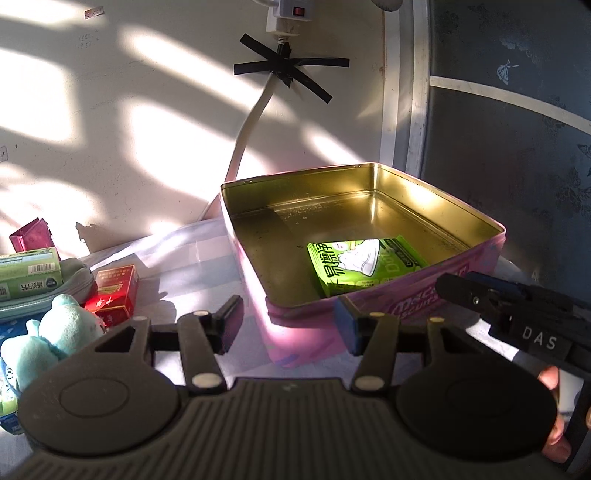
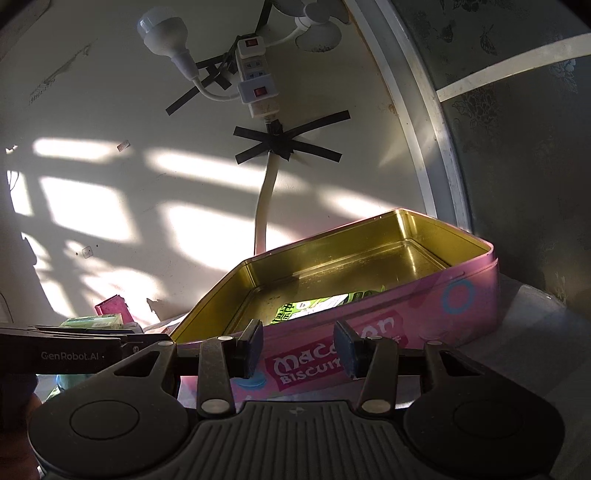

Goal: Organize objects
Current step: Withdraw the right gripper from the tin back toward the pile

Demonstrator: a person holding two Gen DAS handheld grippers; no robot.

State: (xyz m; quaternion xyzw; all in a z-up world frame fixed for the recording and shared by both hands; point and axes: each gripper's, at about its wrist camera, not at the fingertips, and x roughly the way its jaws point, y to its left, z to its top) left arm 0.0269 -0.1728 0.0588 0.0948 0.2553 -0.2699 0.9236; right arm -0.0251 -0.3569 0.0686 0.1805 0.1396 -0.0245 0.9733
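both grippers (image 1: 288, 325) (image 2: 298, 345) level — facing pink tin (image 2: 424, 306), apart.

Setting: a room in a home, most likely a bedroom or living area. Evidence follows.

The wall (image 2: 110, 122) is plain painted plaster, scuffed, with sunlight falling on it in window-pane patches. A white power strip (image 2: 255, 79) hangs on it, its cable (image 2: 264, 206) fixed with crossed strips of black tape (image 2: 280, 142). A white lamp bulb (image 2: 162, 31) on a bent neck plugs into the strip.

At right stands a dark panel (image 1: 517, 147) with a floral pattern and pale framing.

Household items lie on a light cloth-covered surface (image 1: 192, 258): a pink biscuit tin (image 2: 369, 325), a plush toy (image 1: 62, 325), a red carton (image 1: 114, 291), a grey zip pouch (image 1: 74, 284).
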